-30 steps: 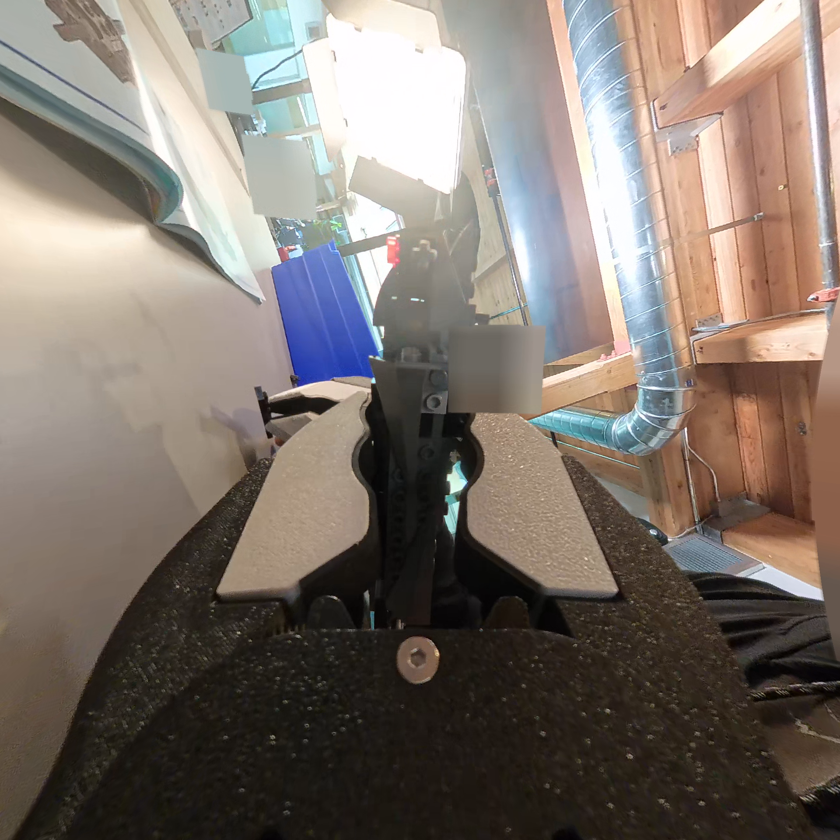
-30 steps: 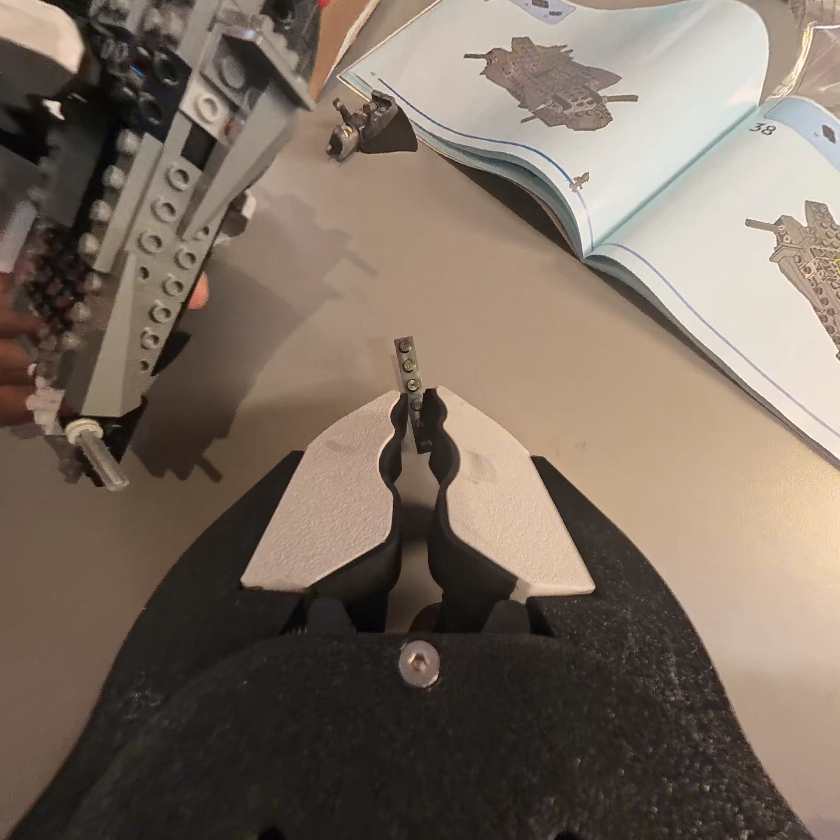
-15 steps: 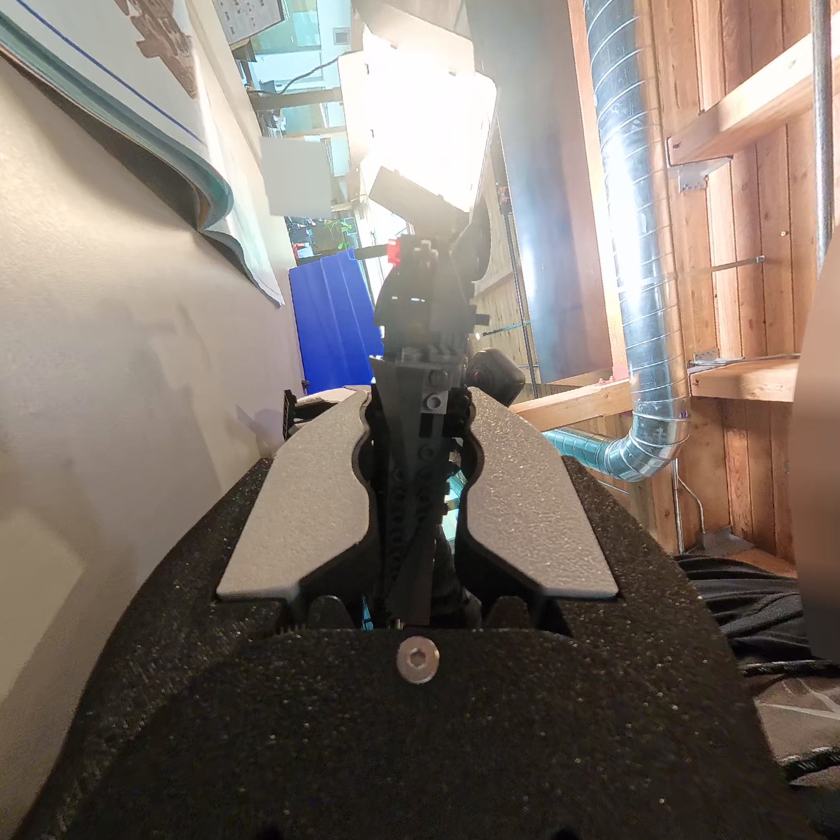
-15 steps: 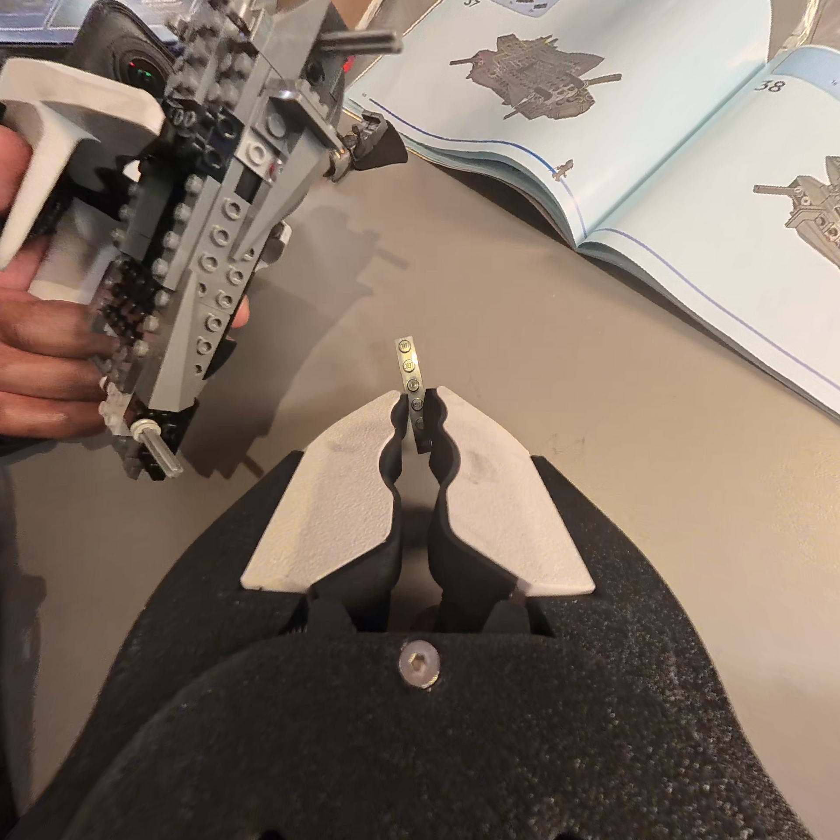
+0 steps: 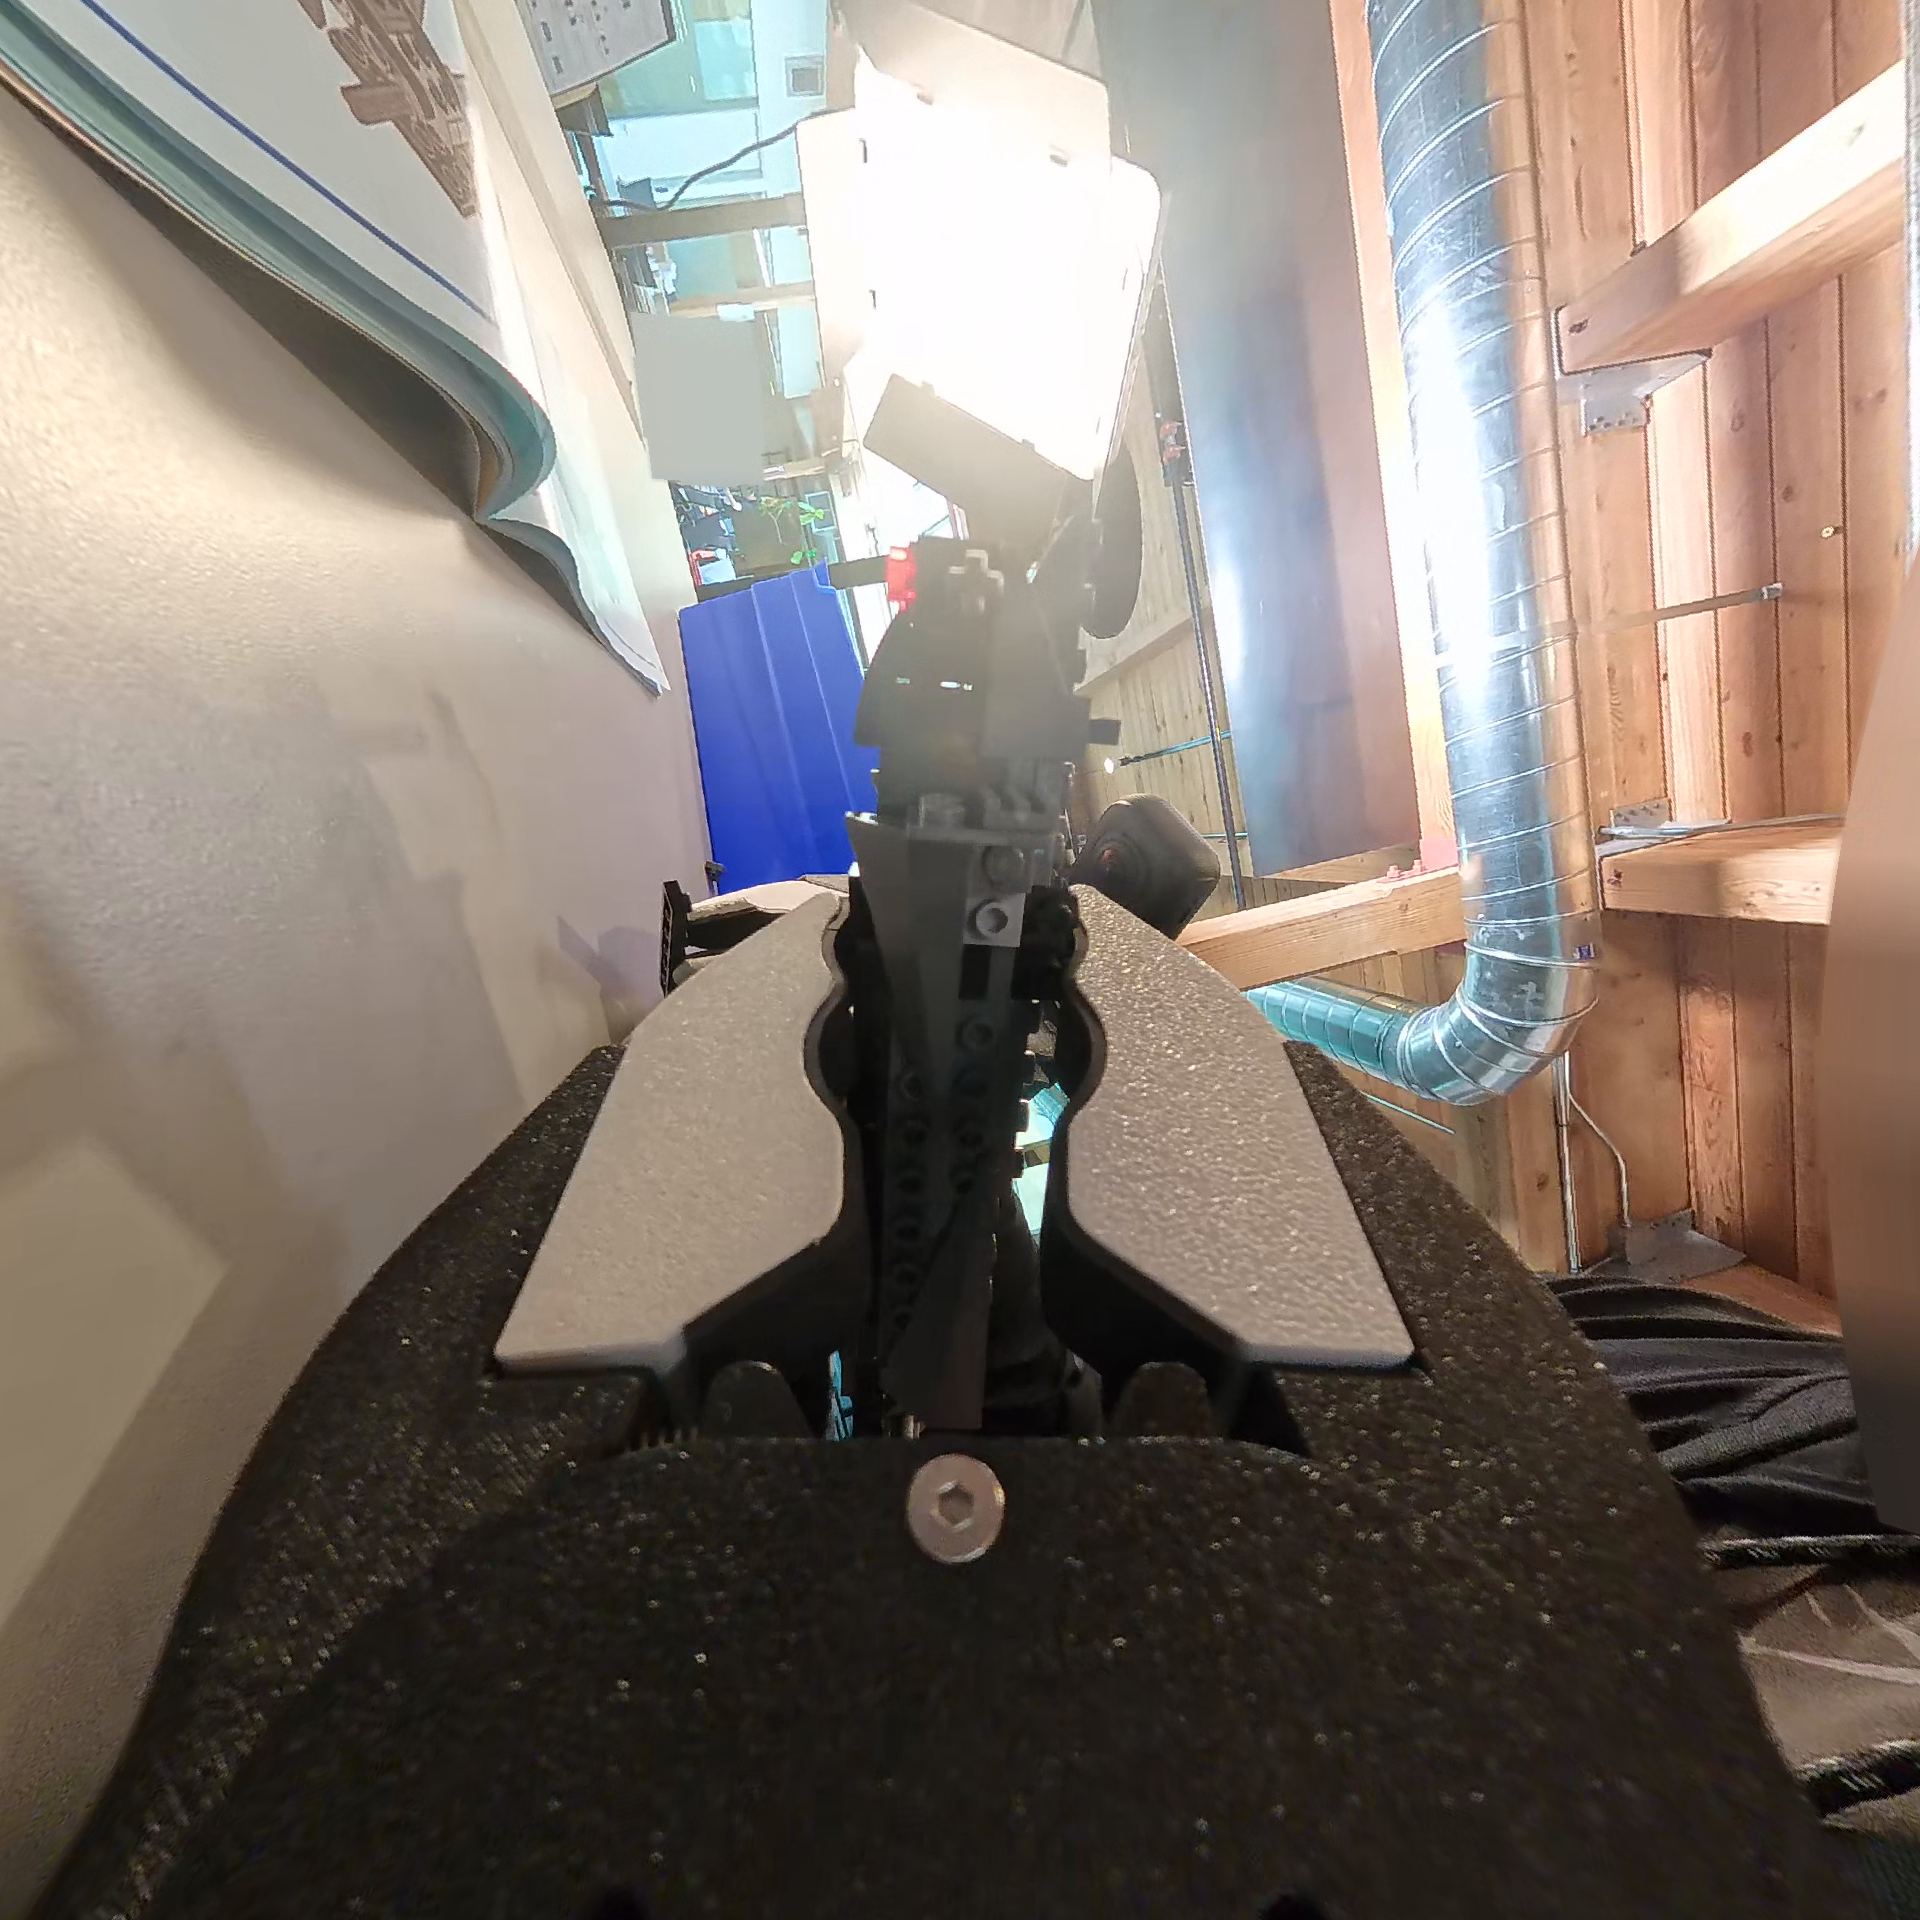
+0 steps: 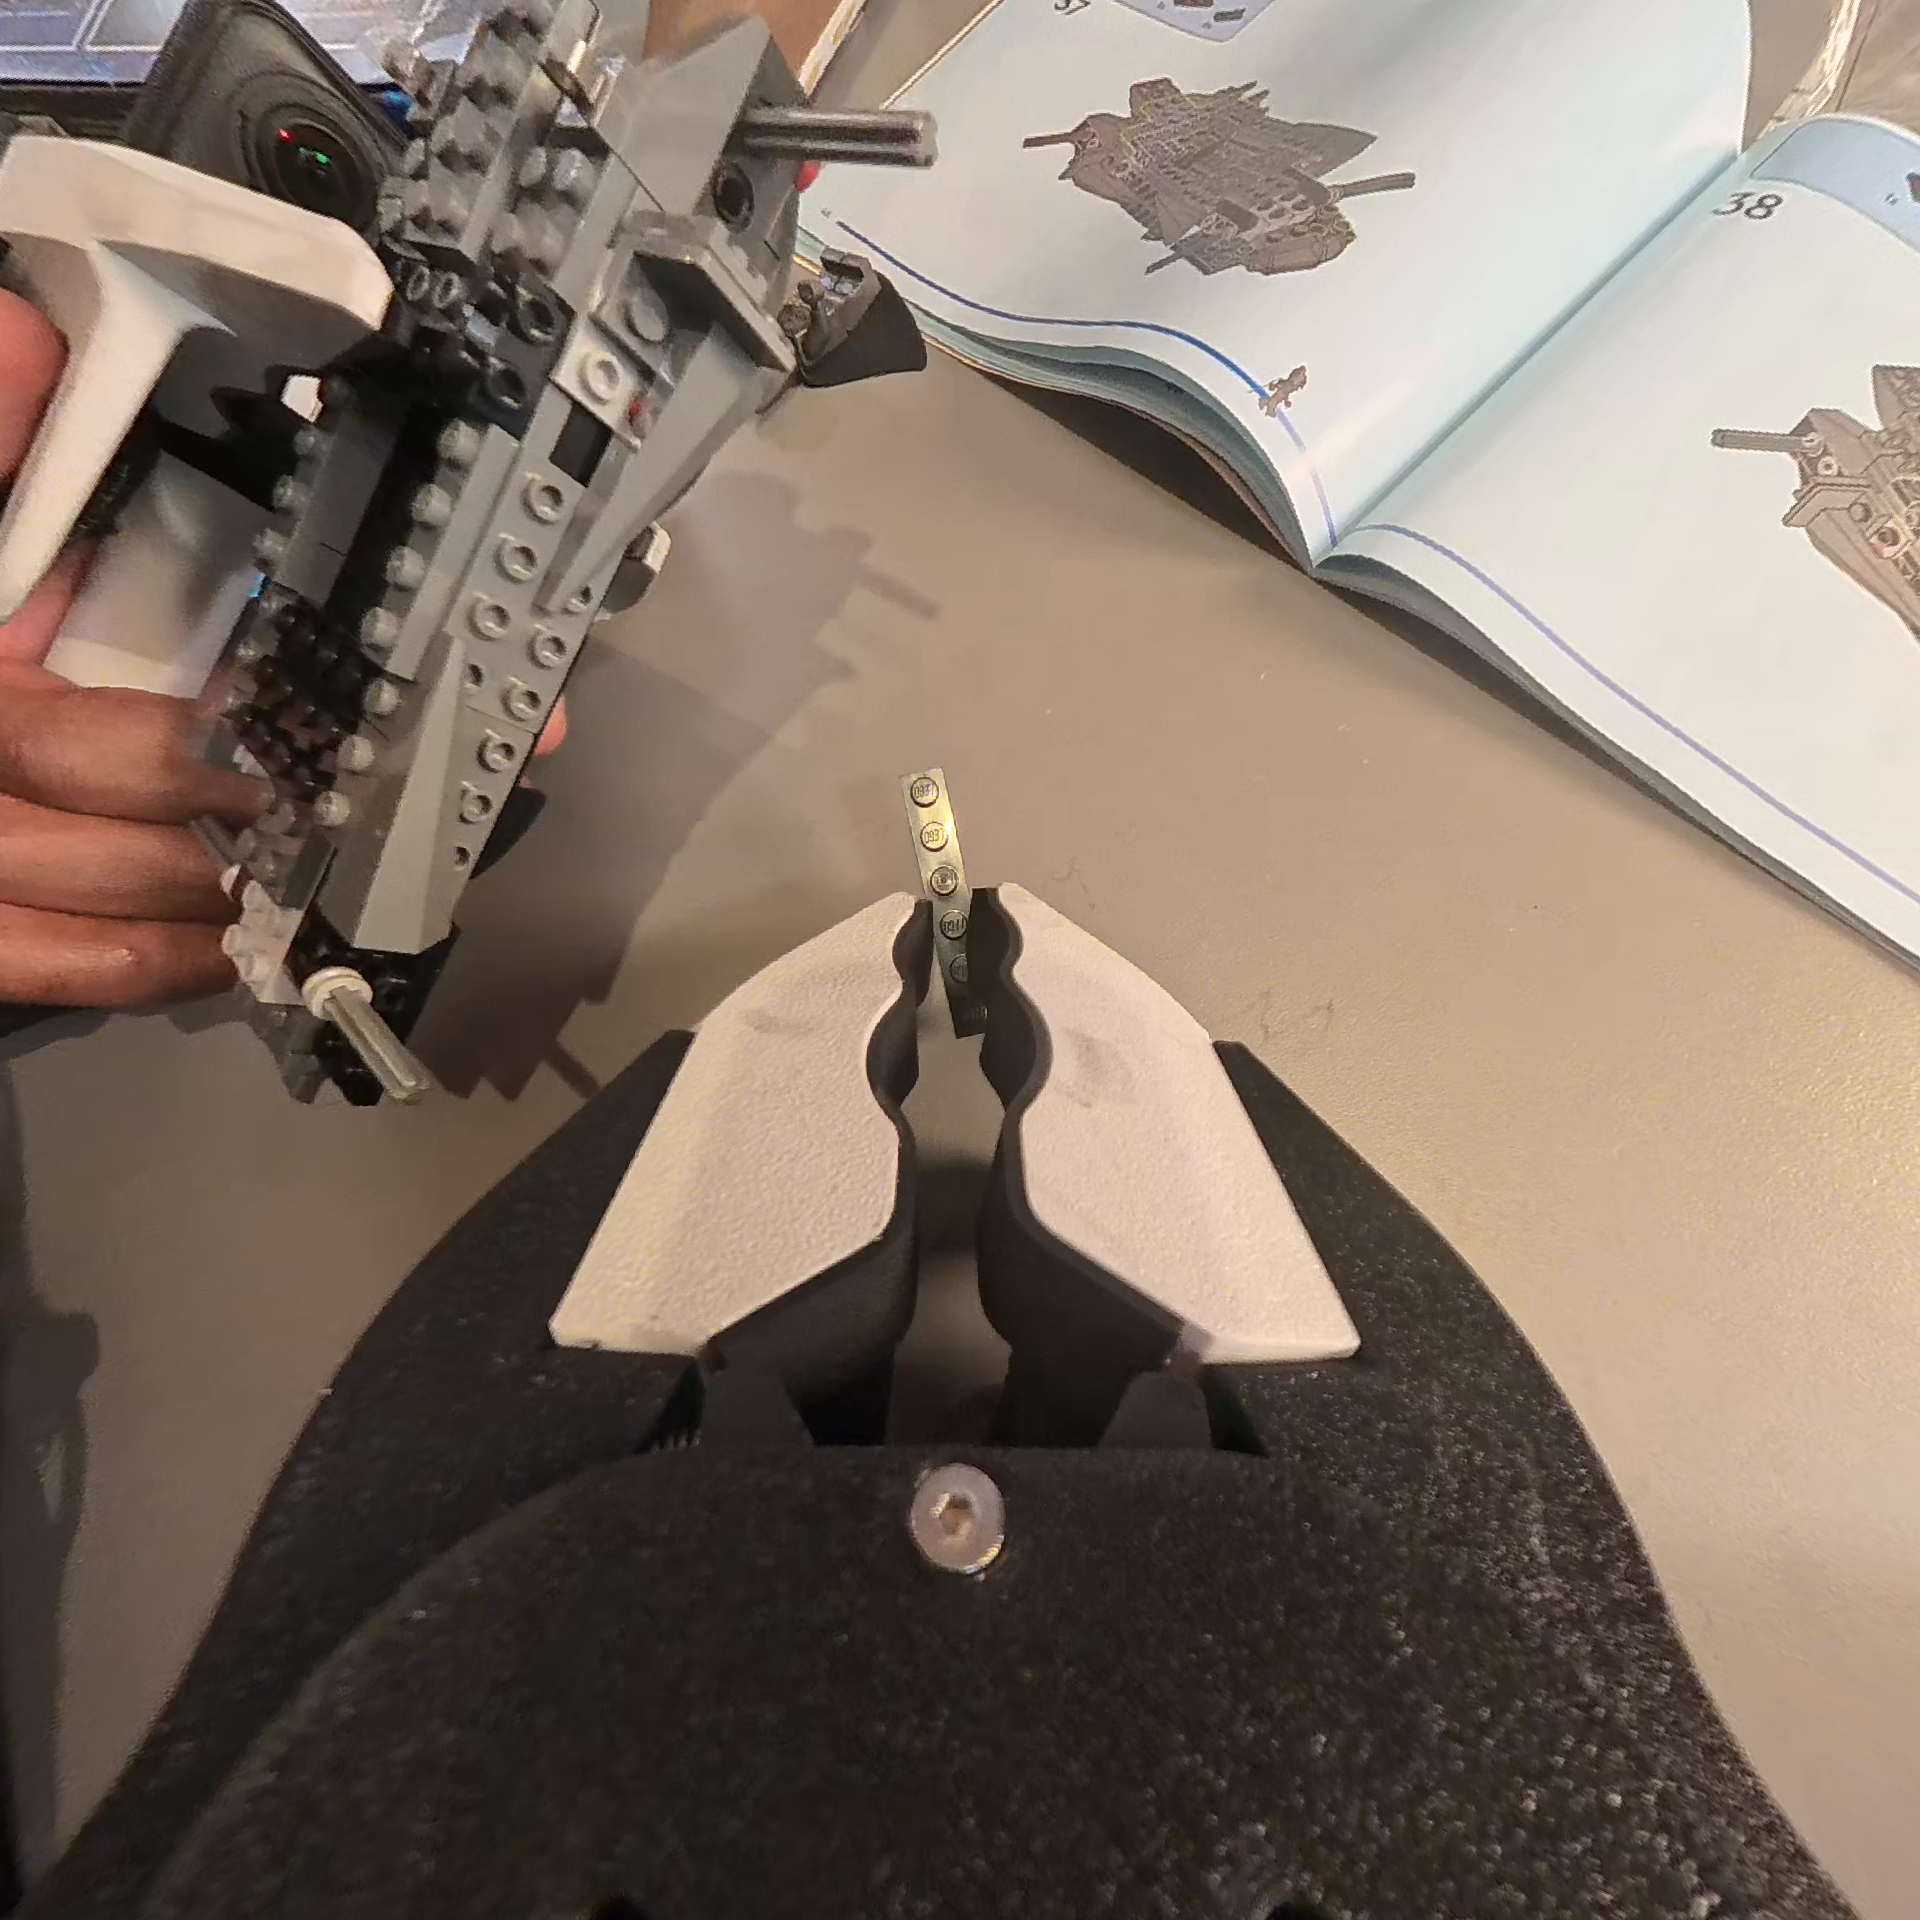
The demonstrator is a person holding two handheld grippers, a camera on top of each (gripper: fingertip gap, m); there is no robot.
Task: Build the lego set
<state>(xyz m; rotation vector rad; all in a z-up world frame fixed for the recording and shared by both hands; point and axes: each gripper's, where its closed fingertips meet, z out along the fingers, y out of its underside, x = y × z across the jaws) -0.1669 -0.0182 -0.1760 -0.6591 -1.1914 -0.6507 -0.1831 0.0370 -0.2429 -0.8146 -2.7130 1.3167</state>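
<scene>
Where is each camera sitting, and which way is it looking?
Left wrist view: it sits on the left gripper, looking along its fingers, tipped sideways toward a wooden wall and silver metal duct; the fingers clamp a grey and black brick-built model.
Right wrist view: it sits on the right gripper, looking down at the tan table; the fingers pinch a thin dark studded plate, and a hand shows at left.
Shared: both show the model, the open instruction booklet and the other gripper.
</scene>
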